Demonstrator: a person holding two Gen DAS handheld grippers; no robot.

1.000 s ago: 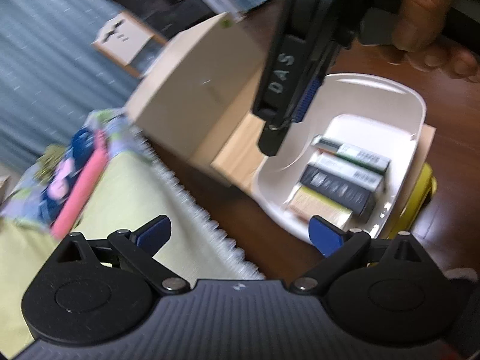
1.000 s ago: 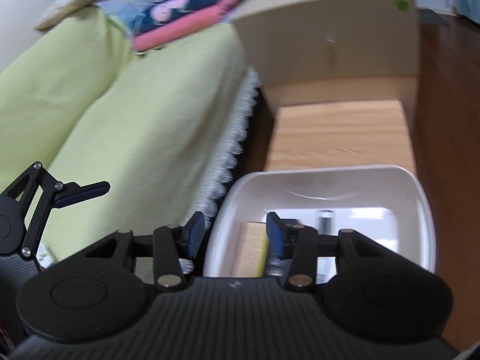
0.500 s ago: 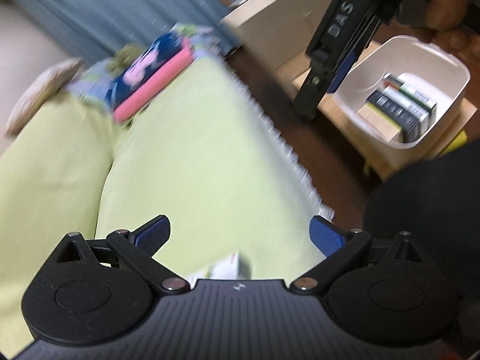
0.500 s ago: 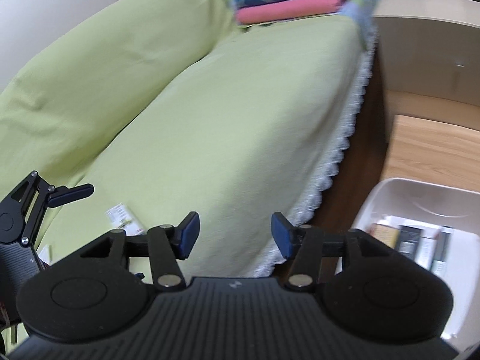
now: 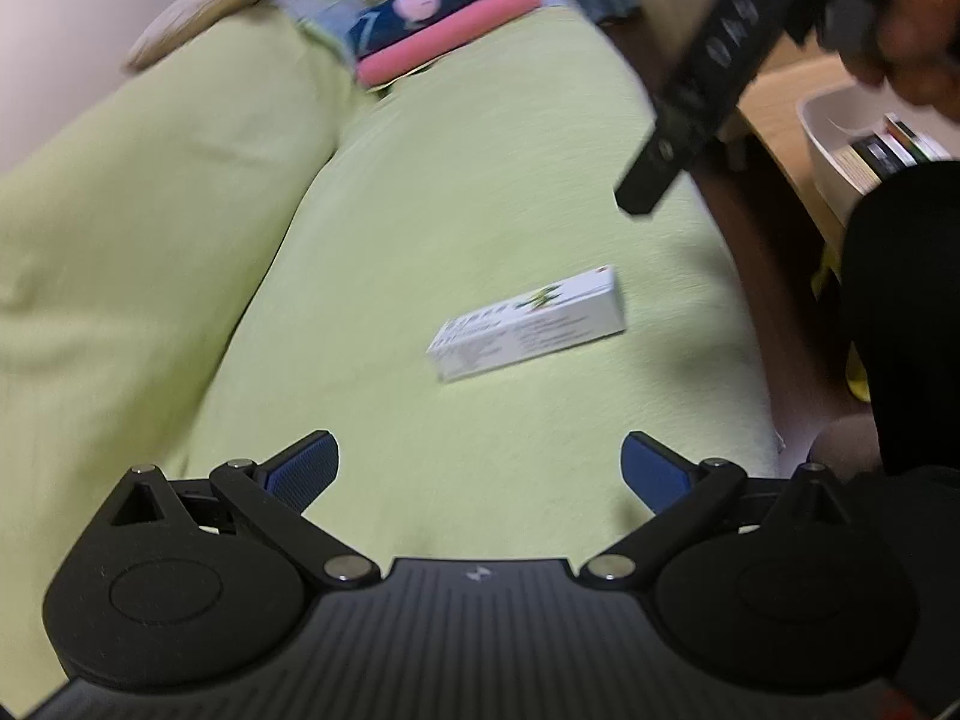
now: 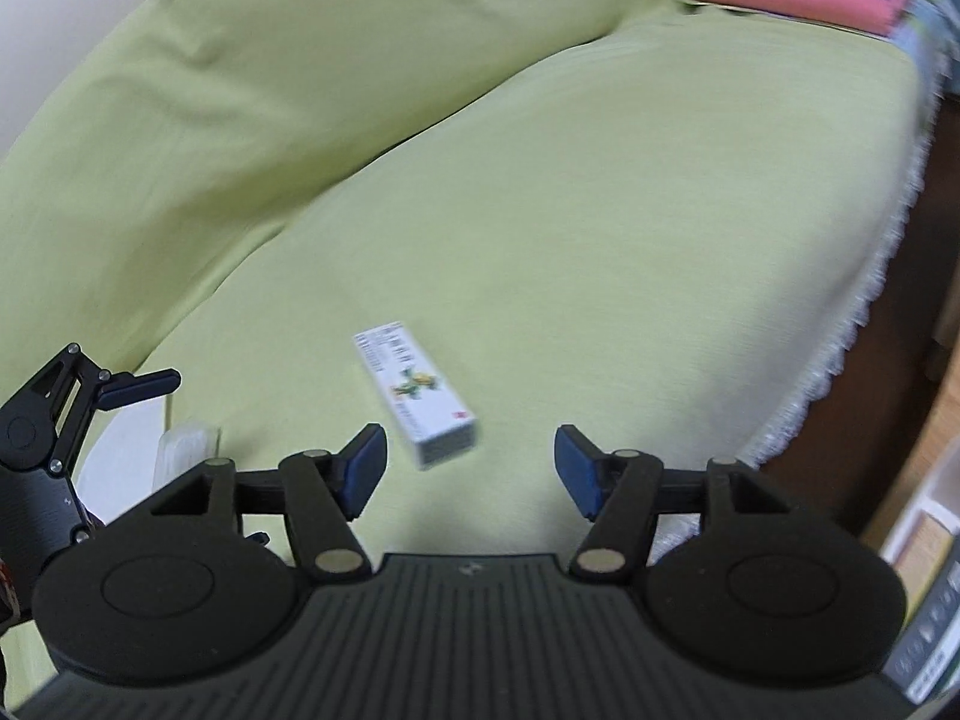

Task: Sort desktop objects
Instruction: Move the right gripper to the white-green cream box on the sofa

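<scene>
**One white box on a wide green sofa**

Green cloth covers the sofa (image 5: 480, 192), and the seat is big and mostly bare. A small white box (image 5: 528, 324) lies flat on the seat, alone, with open cloth on every side. It sits nearer the front edge than the back cushion. In the right wrist view the same box (image 6: 420, 402) lies just ahead of the right tongs (image 6: 468, 468), a little toward the left finger.

Right tongs: the blue pads are apart and the jaws are opening. Nothing is between them. Left tongs (image 5: 480, 474) are spread wide with only green cloth showing between the pads.

A white lace trim (image 6: 864, 300) runs along the front edge of the seat. Past that edge is dark wood floor (image 6: 900, 420). At the far end of the sofa lies a folded pile with a pink layer (image 5: 444, 48) under a dark blue one.

Beyond the sofa edge, in the left wrist view, a white tub (image 5: 840, 138) stands on a light wooden tabletop (image 5: 780, 102). Several boxes stand side by side in it. A hand (image 5: 912, 18) holds the right tongs' black body above the sofa edge.
</scene>
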